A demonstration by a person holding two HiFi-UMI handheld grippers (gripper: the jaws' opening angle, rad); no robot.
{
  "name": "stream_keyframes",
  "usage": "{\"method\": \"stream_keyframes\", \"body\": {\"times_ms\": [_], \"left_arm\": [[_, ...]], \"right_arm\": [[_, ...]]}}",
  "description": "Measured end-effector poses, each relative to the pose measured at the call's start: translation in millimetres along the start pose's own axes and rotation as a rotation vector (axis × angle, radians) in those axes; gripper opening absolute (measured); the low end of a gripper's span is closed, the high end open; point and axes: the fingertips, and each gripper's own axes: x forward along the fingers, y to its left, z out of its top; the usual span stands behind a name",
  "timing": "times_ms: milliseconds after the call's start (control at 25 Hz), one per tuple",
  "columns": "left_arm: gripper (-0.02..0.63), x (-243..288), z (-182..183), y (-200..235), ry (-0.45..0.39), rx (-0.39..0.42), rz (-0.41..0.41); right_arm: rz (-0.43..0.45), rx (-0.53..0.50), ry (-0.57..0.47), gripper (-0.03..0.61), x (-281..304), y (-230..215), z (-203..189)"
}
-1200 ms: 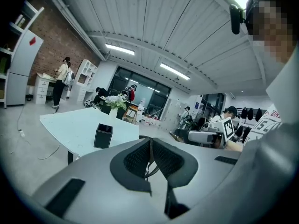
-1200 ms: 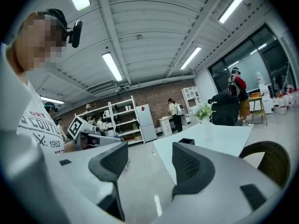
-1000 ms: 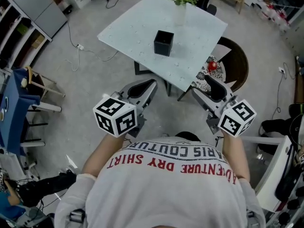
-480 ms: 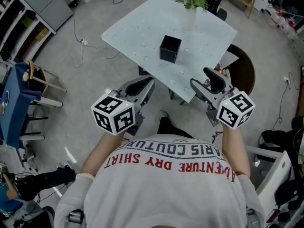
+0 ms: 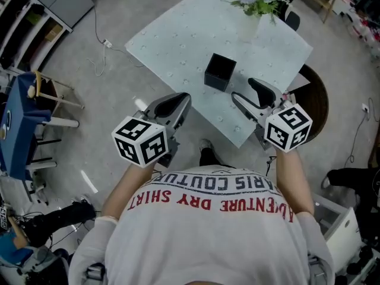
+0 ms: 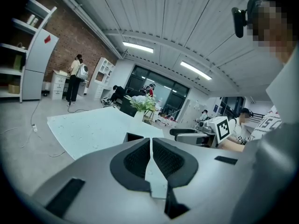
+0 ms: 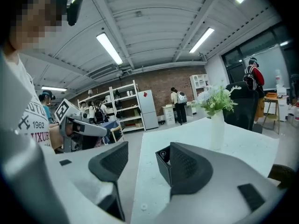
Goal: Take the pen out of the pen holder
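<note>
shirt (image 5: 208,242) txt: "ADVENTURE DRY SHIRT", "COUTURE"

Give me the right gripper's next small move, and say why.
Probably ease the right gripper forward until it is above the pen holder. Its jaws stand apart with nothing between them. The holder sits just ahead of it on the table, and what looks like a pen end shows inside. The left gripper is shut.

**My left gripper (image 5: 180,98) closed, my right gripper (image 5: 244,89) spread**

I held both forearms (image 5: 132,186) out ahead of my chest, level with each other. The left gripper's jaws sat almost together, a thin slit between them. The right gripper's jaws stood wide apart.
</note>
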Motion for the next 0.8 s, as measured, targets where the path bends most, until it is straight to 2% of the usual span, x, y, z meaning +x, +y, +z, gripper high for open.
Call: {"method": "stream_keyframes", "body": {"times_ms": [400, 800], "left_arm": [[0.038, 21.1, 4.4, 50.6, 0.019, -0.054, 0.075], [0.038, 25.2, 12.2, 84.7, 0.005, -0.086, 0.133]], "right_arm": [[0.042, -0.145, 0.140, 0.259, 74.3, -26.2, -20.1], [0.072, -0.229, 0.255, 0.188, 108.9, -35.8, -48.4]]}}
